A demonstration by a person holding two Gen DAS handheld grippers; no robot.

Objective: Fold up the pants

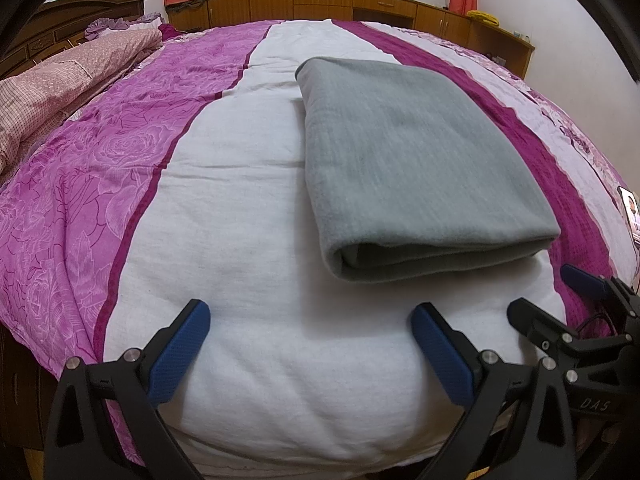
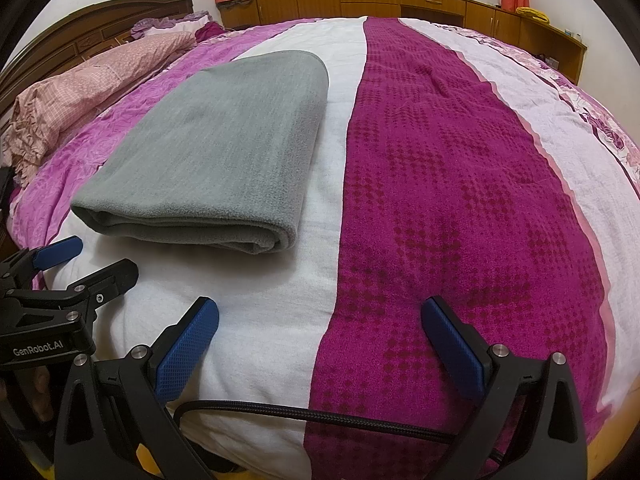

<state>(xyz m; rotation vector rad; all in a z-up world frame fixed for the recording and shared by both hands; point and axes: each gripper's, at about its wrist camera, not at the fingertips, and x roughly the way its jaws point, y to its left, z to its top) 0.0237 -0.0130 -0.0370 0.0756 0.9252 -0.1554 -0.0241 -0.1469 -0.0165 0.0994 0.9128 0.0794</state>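
The grey pants [image 1: 408, 160] lie folded into a thick rectangle on the white stripe of the bedspread [image 1: 240, 240], layered edges facing the near end of the bed. The left gripper [image 1: 310, 338] hovers just short of them, fingers spread wide and empty. The right gripper [image 2: 320, 332] hangs beside it over the white and dark magenta stripes, likewise released, a black cable [image 2: 320, 416] crossing beneath it.

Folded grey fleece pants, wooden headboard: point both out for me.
Folded grey fleece pants [image 1: 416, 152]: left wrist view, middle of the top layer.
Wooden headboard [image 2: 100, 28]: right wrist view, carved upper panel.
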